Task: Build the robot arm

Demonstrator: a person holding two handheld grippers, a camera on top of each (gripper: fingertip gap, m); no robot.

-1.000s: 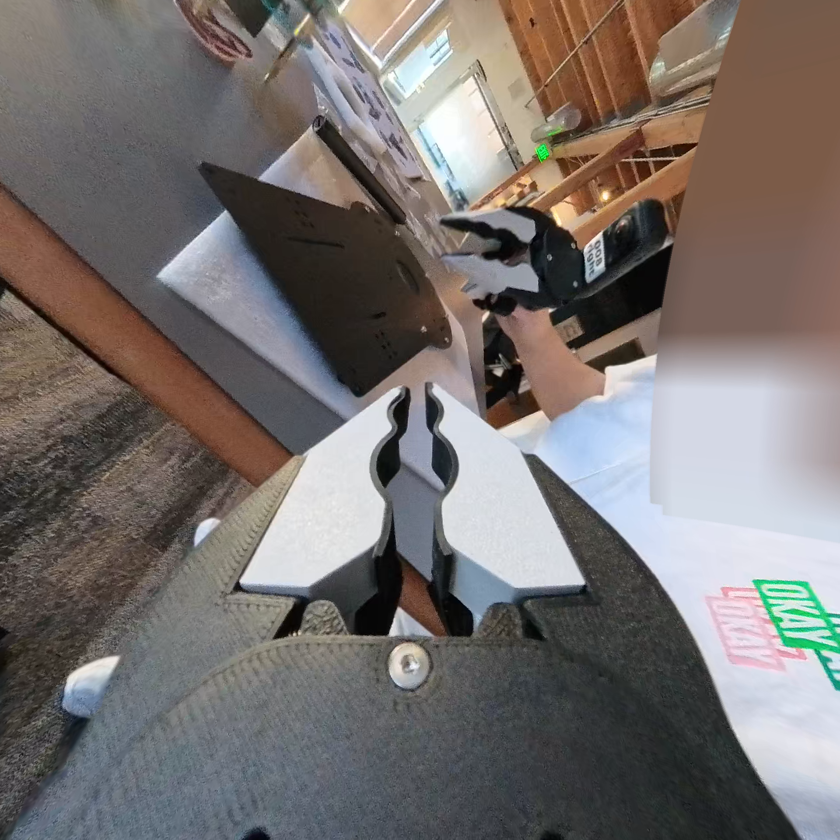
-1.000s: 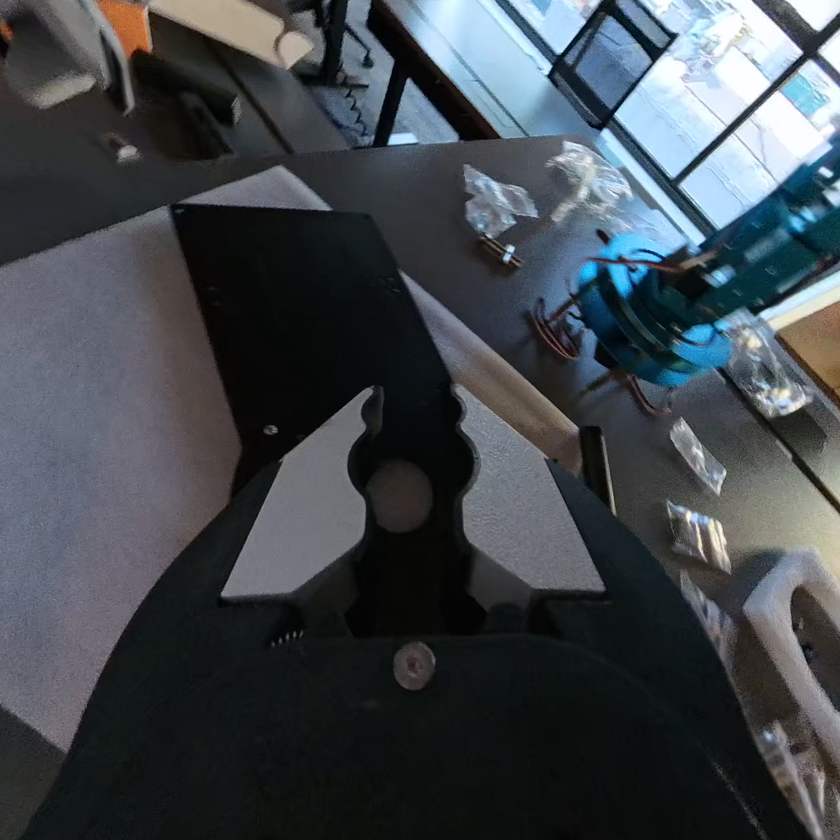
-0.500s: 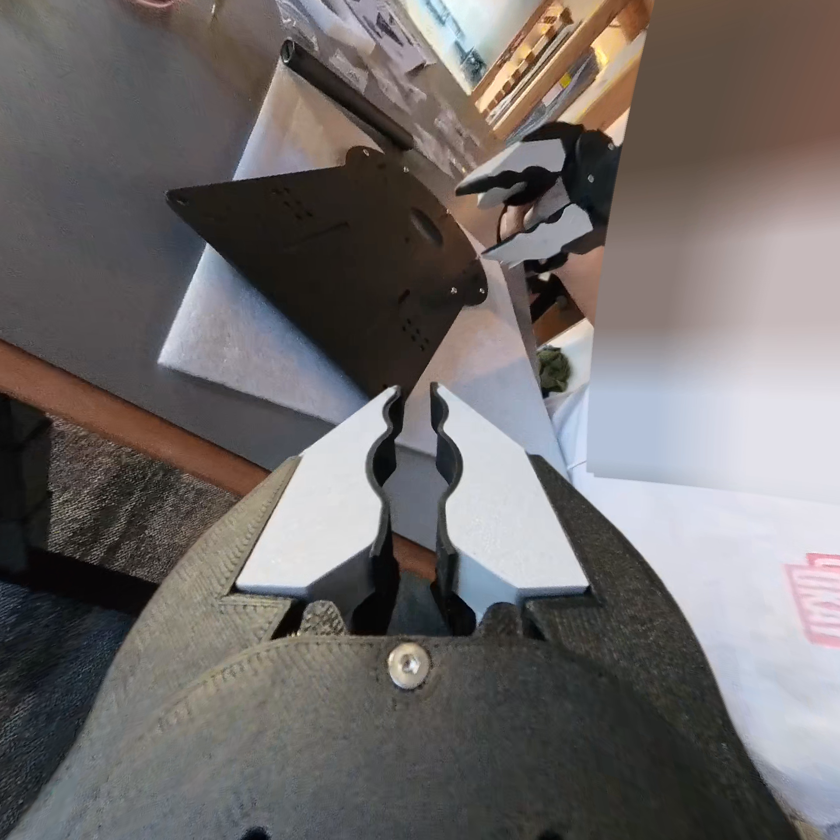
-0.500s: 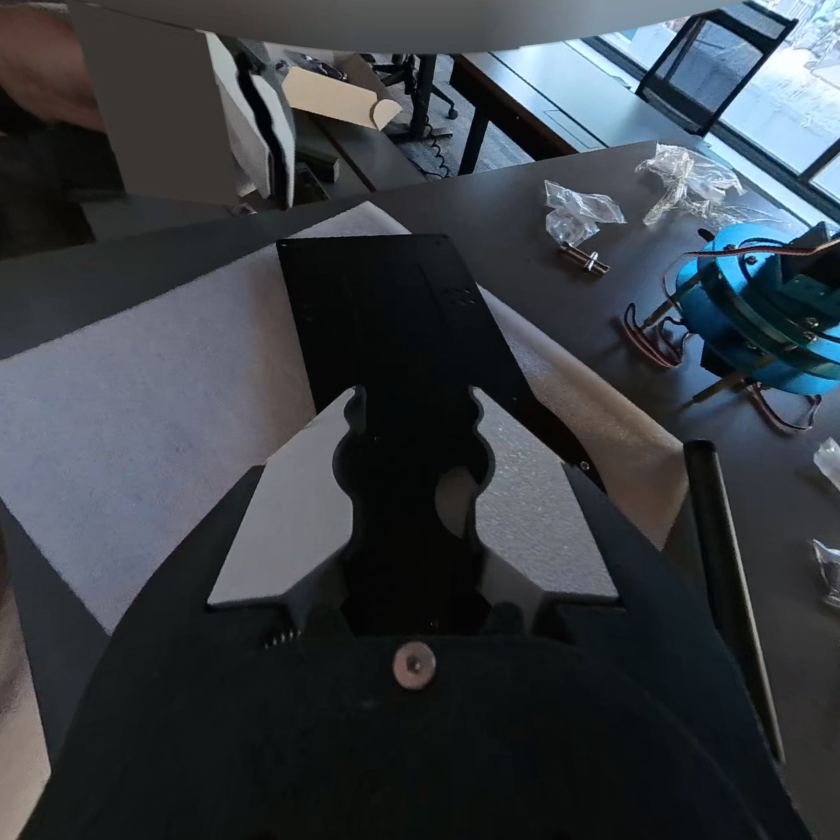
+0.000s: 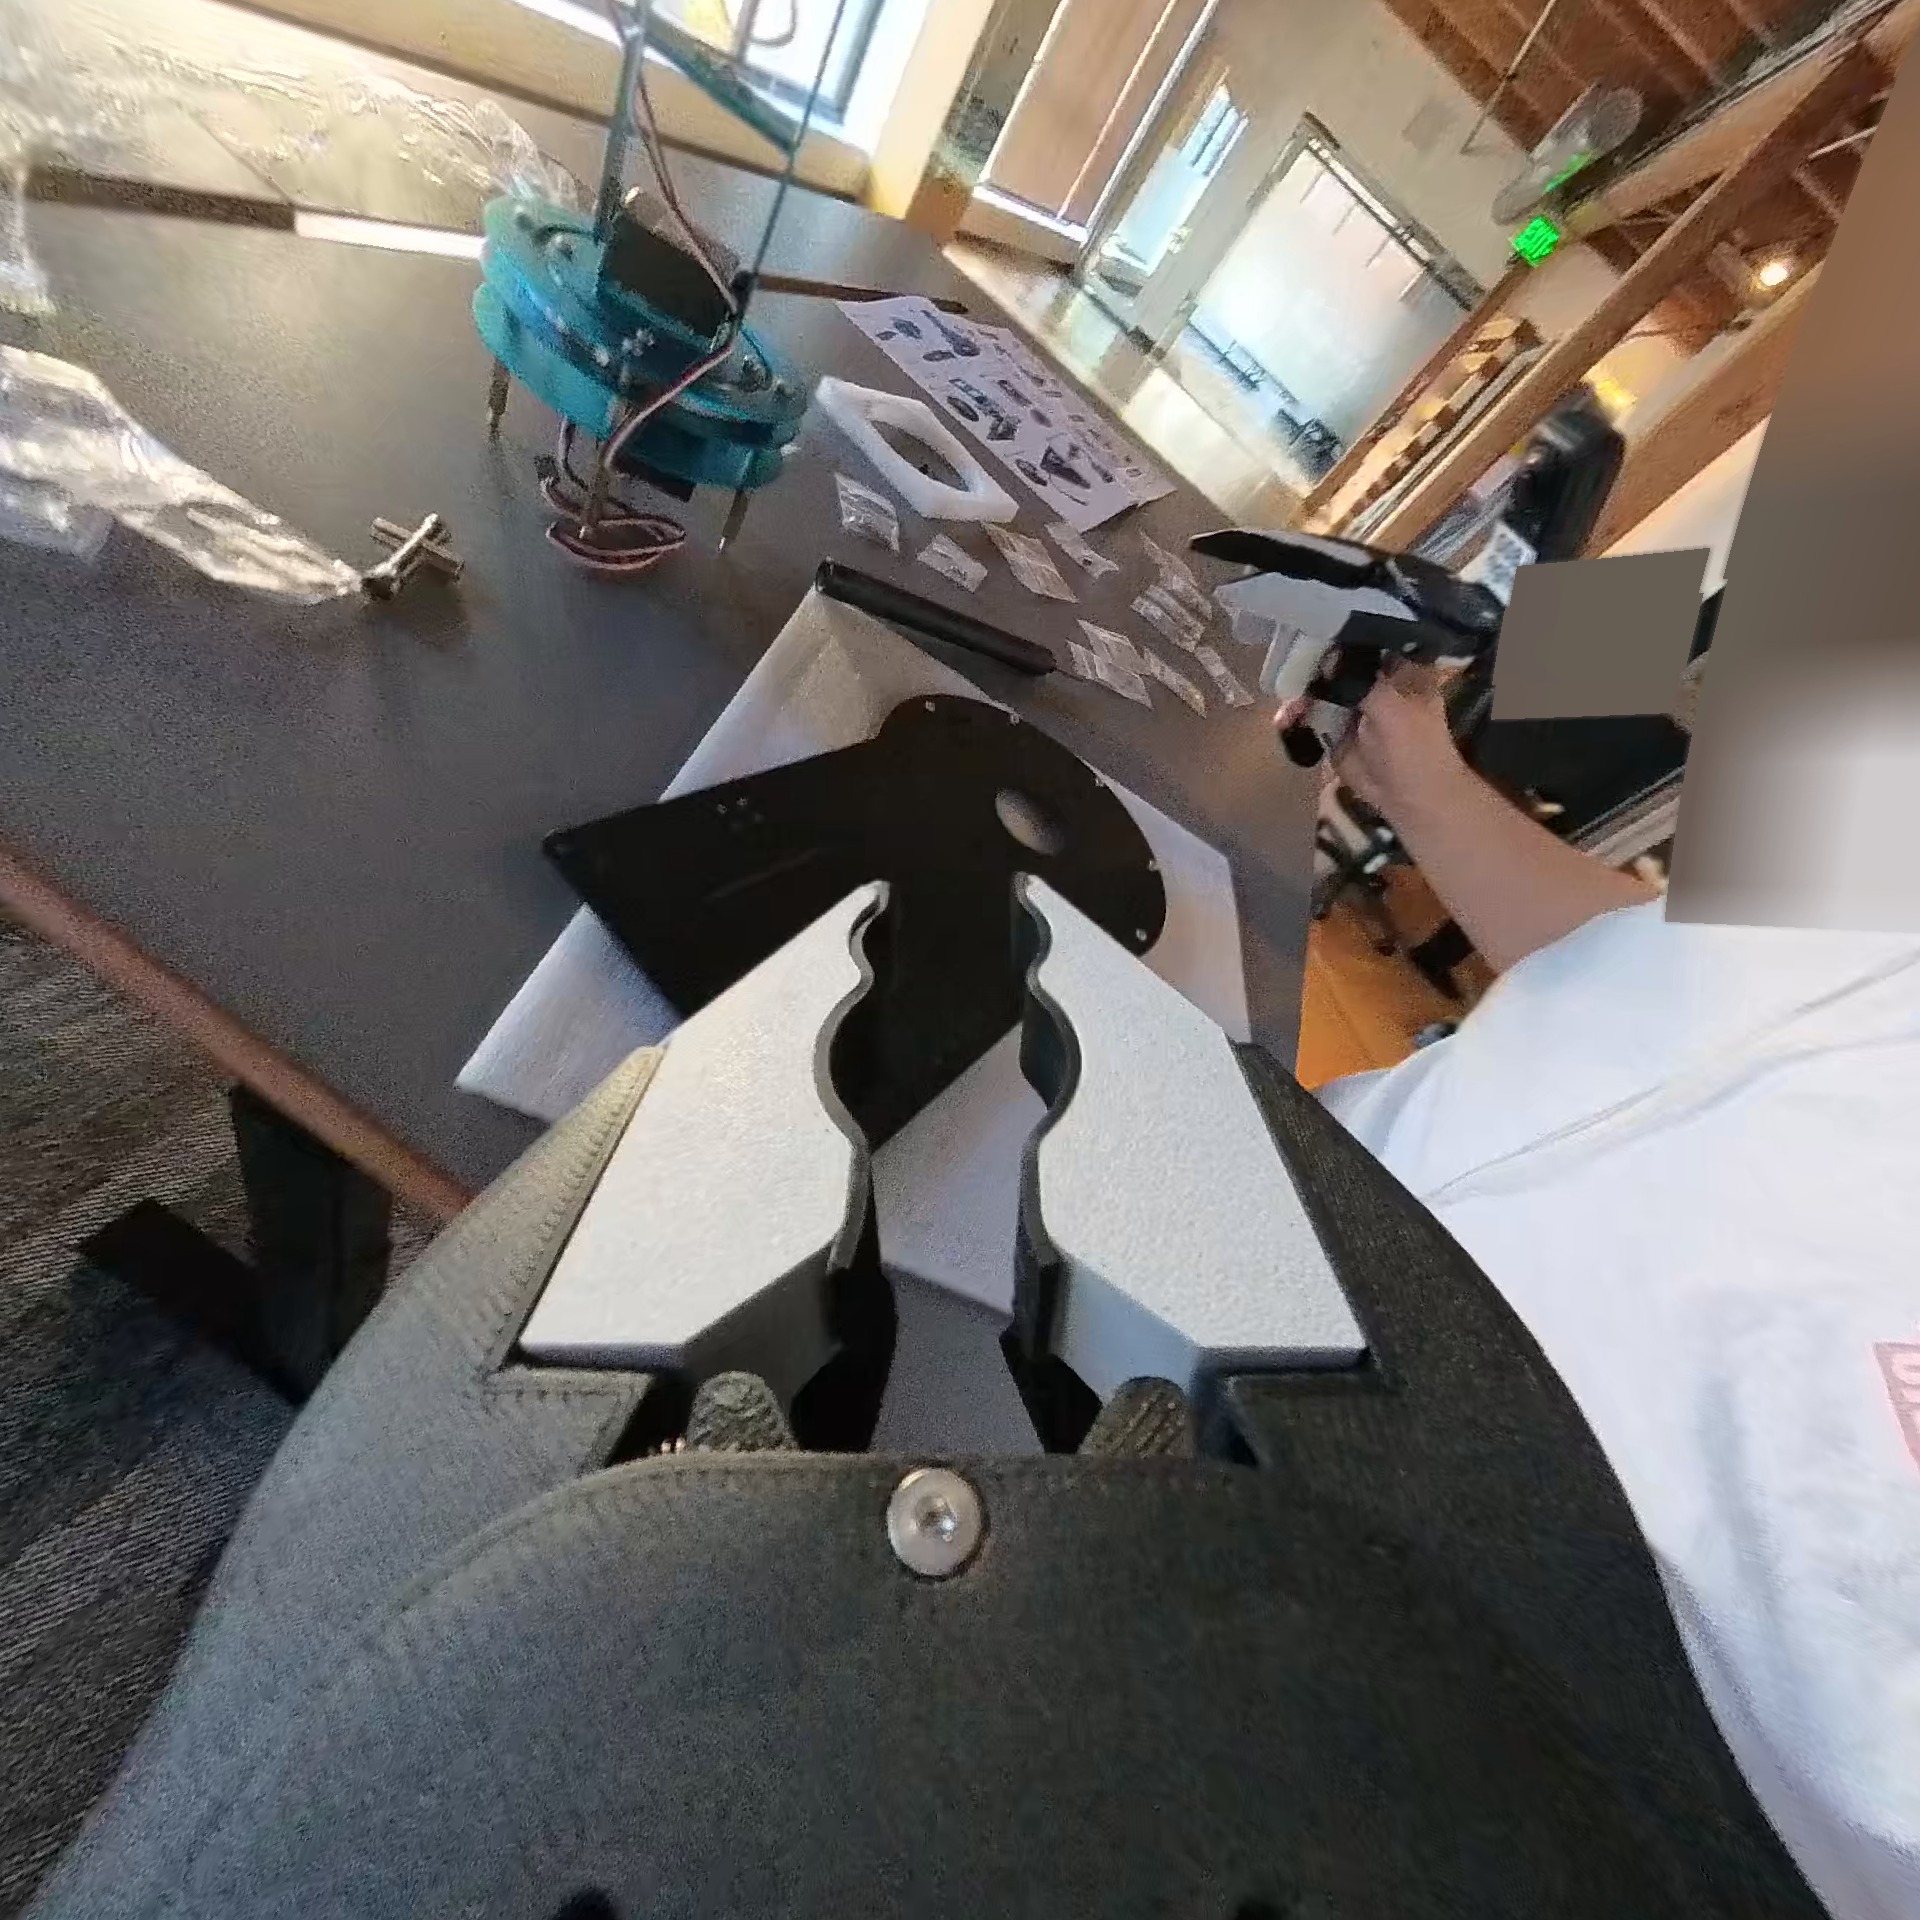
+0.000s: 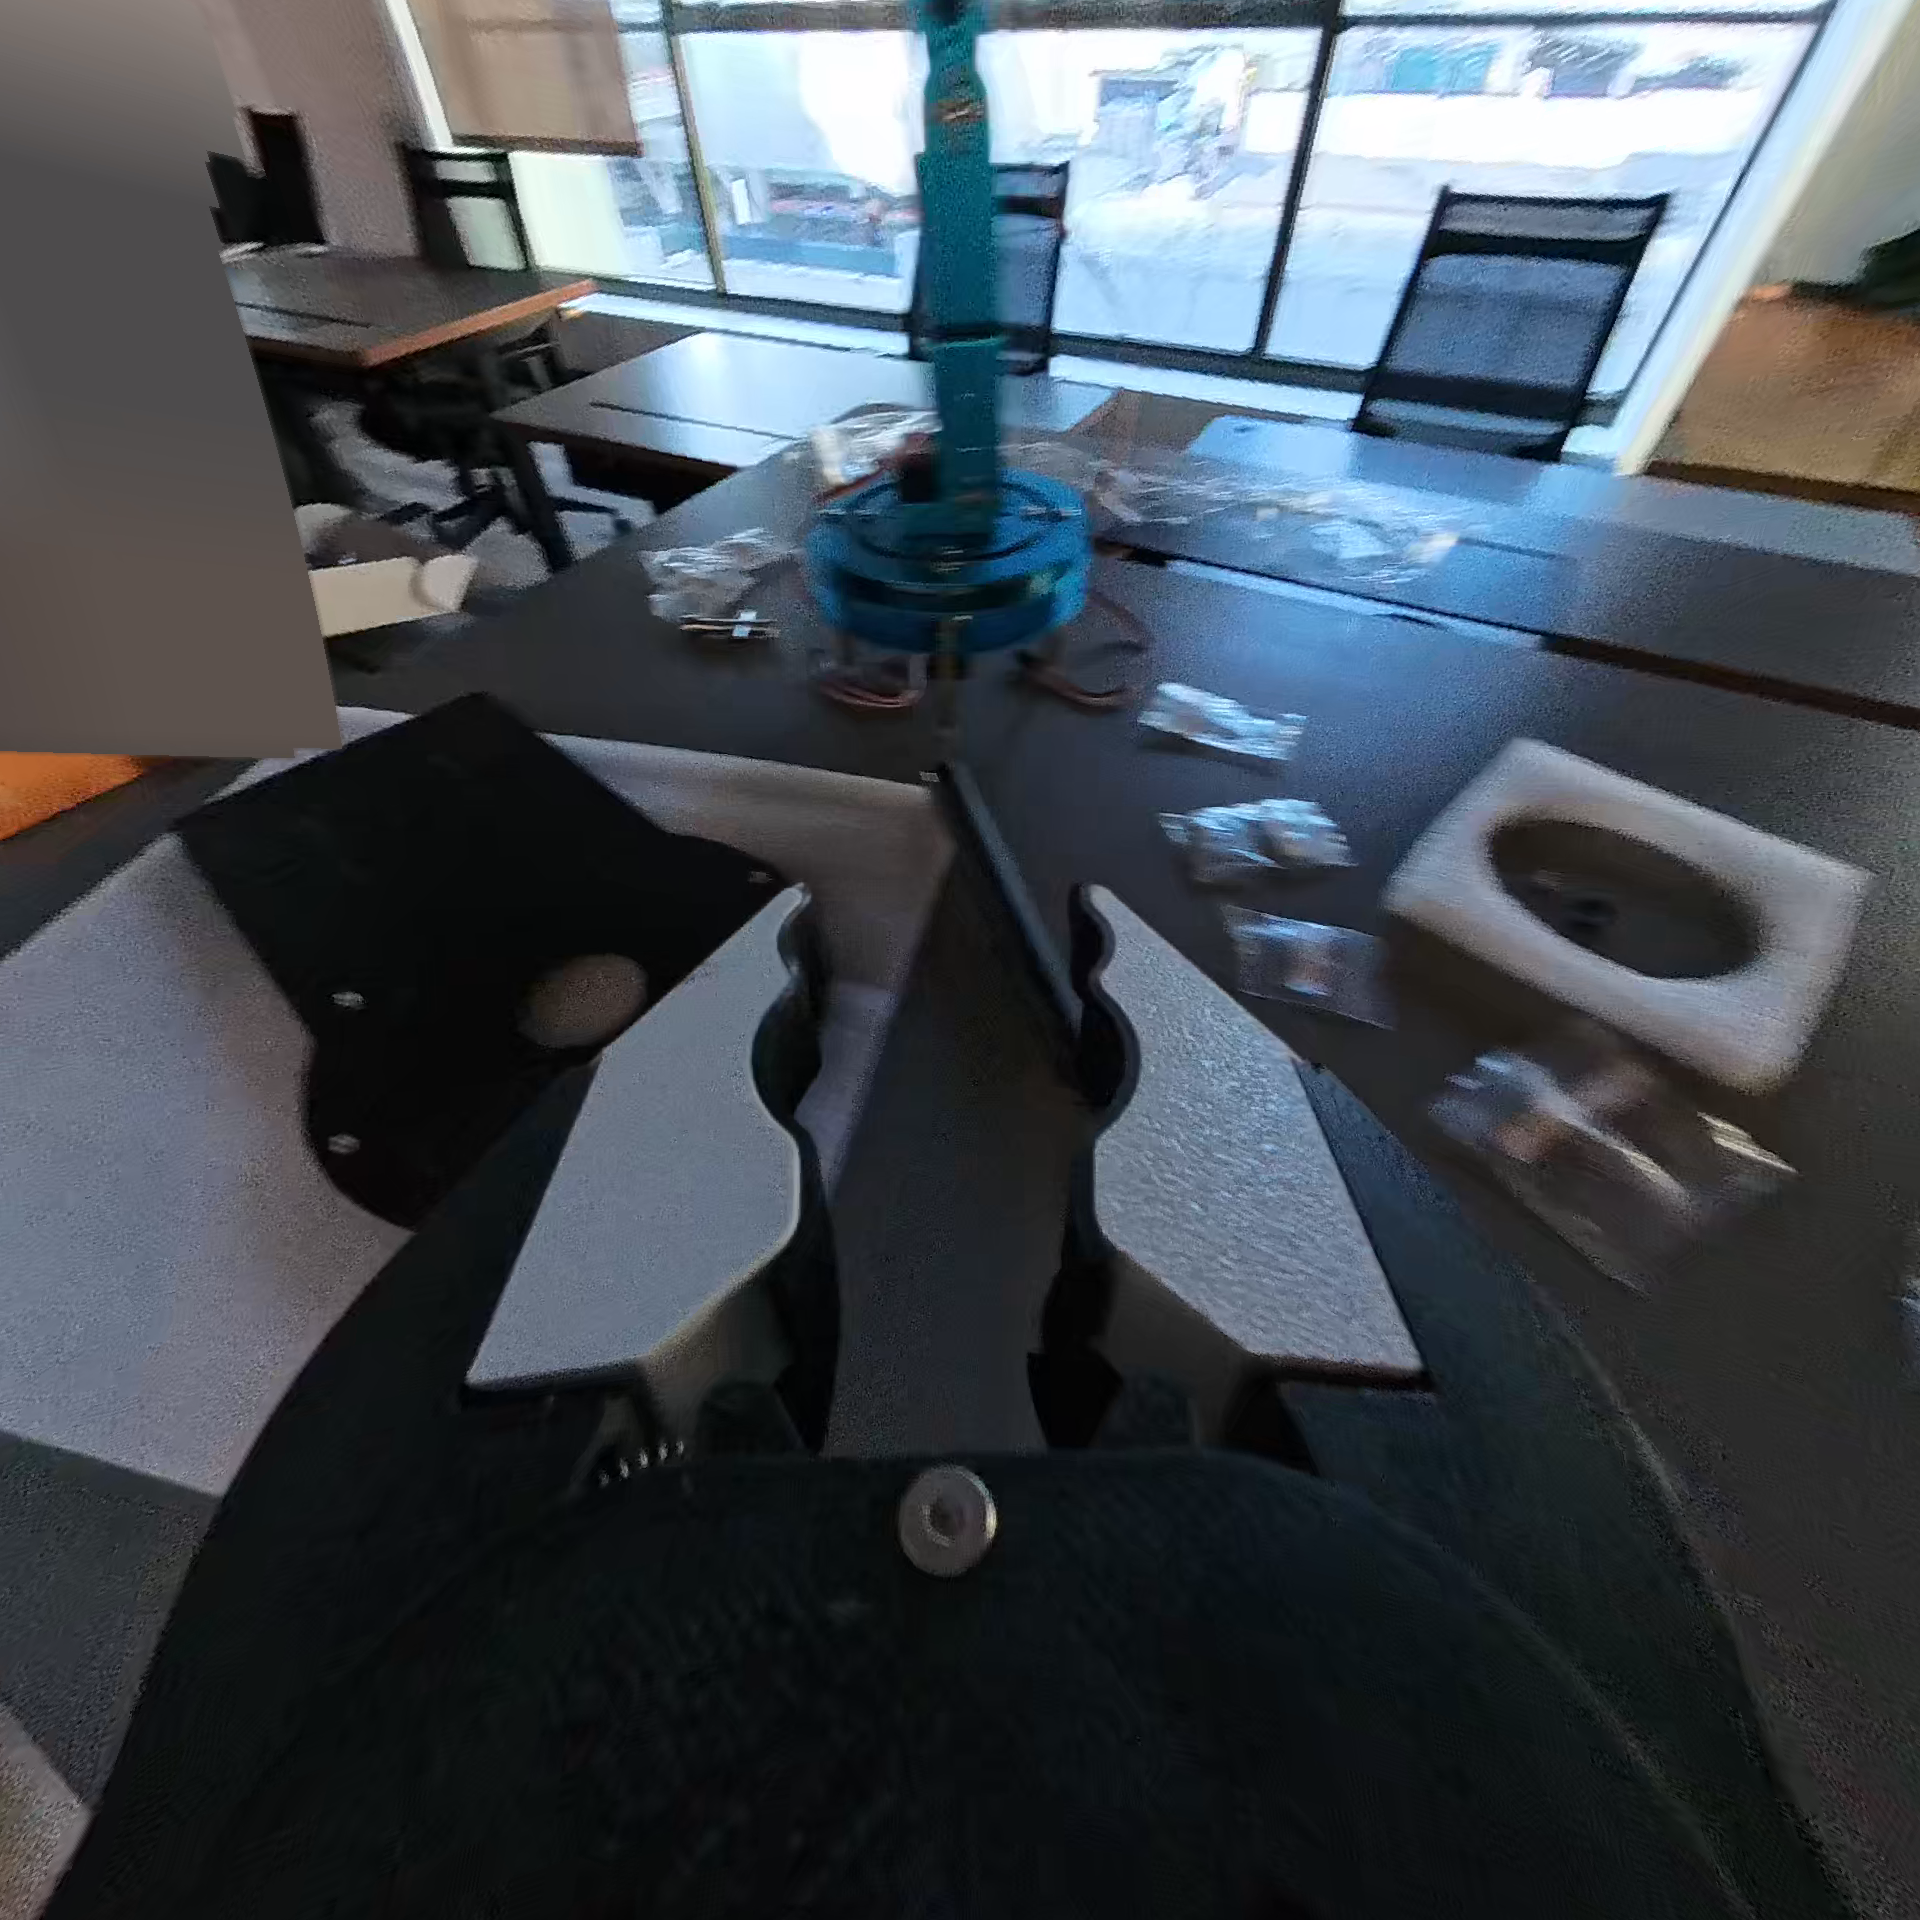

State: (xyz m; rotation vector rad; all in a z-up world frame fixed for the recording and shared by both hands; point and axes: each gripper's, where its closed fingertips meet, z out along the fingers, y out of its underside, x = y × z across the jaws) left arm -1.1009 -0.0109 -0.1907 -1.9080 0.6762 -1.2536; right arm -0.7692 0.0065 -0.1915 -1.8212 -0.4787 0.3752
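Where left hand-held gripper (image 5: 951,904) was nearly pressed together half second ago, jaws now spread wider, empty, above near corner of black plate (image 5: 883,831). Right hand-held gripper (image 6: 940,909) swung off plate toward black rod (image 6: 1003,883) at foam sheet (image 6: 135,1091) edge; jaws spread, empty. Plate lies flat on foam sheet on dark surface (image 5: 312,727). Blue round base (image 6: 945,561) now straight ahead in right view. White foam tray (image 6: 1631,914): dark hollow, contents unclear. Small clear bags (image 6: 1257,842) scattered beside.
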